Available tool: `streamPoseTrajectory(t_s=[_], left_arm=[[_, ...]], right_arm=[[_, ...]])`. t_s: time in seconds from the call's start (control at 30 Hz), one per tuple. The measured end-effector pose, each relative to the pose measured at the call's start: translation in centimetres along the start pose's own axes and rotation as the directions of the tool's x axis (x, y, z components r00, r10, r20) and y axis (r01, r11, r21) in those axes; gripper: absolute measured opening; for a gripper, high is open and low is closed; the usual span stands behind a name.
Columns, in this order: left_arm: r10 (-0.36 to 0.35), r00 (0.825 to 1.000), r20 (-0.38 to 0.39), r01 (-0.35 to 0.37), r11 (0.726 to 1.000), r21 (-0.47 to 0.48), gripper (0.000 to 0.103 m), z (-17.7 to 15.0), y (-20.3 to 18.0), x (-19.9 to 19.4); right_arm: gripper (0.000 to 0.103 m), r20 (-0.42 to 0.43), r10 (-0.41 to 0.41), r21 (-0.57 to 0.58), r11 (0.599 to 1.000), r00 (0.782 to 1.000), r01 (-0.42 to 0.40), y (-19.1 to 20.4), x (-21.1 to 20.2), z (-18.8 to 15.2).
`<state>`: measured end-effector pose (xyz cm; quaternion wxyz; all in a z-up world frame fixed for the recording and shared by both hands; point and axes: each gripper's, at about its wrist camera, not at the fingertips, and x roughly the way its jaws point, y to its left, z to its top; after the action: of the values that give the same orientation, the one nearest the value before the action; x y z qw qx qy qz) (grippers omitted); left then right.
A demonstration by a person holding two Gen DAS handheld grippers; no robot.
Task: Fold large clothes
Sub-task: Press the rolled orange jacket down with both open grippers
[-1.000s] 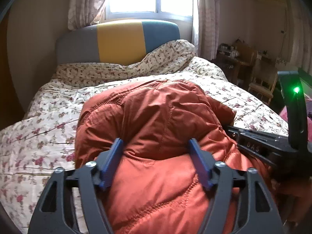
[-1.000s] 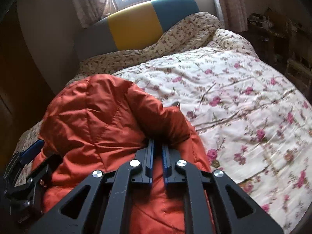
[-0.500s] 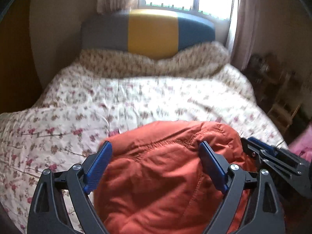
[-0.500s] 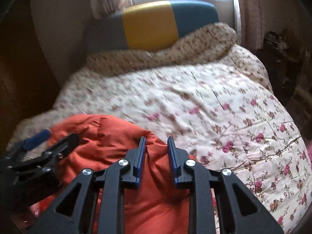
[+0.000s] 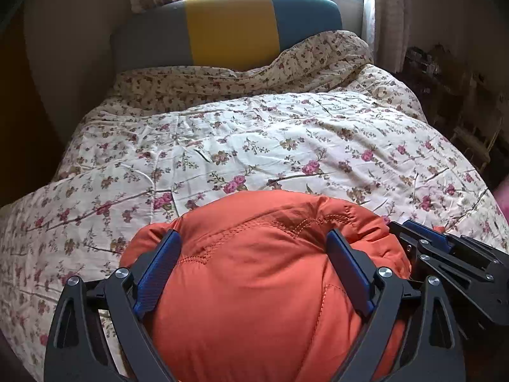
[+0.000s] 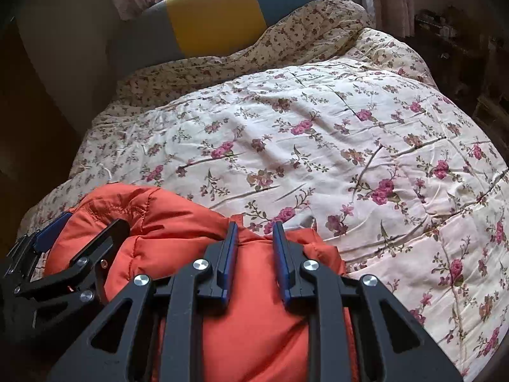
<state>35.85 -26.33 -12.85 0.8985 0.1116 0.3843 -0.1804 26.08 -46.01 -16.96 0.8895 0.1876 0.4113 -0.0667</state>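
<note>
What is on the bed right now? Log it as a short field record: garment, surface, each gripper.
garment: orange puffer jacket, bunched at the near edge of the bed
surface: floral quilt
left gripper: open wide, fingers either side of a padded bulge
right gripper: slightly open, over the jacket's edge
background: headboard in grey, yellow and teal

Right jaws wider (jacket (image 6: pixel 178 232) seemingly lower)

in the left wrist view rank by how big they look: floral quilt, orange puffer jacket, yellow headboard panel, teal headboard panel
1. White floral quilt, largest.
2. Orange quilted puffer jacket; nearness to the camera inflates it.
3. Yellow headboard panel.
4. Teal headboard panel, smallest, partly hidden by bedding.
</note>
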Motion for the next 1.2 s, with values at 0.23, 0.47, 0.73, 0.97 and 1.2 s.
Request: streamPoseTrajectory(t_s=[0.23,0.47,0.73,0.97,1.2], left_arm=[[0.002,1.000,0.017,-0.001,1.000,-0.010,0.091,-0.6,0.0,1.3],[0.017,1.000,0.024,-0.017,1.000,-0.004,0.091,-0.7,-0.2,1.2],[-0.045,0.999,-0.019,0.045,0.999,0.026,0.092,-0.6,0.5,-3.2],[-0.043,0.997,0.064,0.043,0.999,0.001,0.100,-4.6,-0.3,-6.2],[-0.018,0.991,0.134,0.018,1.000,0.005,0.100,-5.7,-0.9,-5.4]], right_arm=[[0.020,0.010,-0.022,0.009,1.000,1.000,0.022,-0.2,1.3,-0.3],[0.021,0.012,-0.025,0.005,1.000,1.000,0.025,-0.1,1.5,-0.4],[0.029,0.010,0.055,-0.027,0.998,0.998,-0.055,-0.4,-2.0,-0.6],[0.039,0.109,0.037,-0.122,0.992,0.993,-0.024,0.7,-4.9,-3.3],[0.039,0.139,0.063,-0.060,0.997,0.988,-0.055,-0.8,-3.4,-4.1]])
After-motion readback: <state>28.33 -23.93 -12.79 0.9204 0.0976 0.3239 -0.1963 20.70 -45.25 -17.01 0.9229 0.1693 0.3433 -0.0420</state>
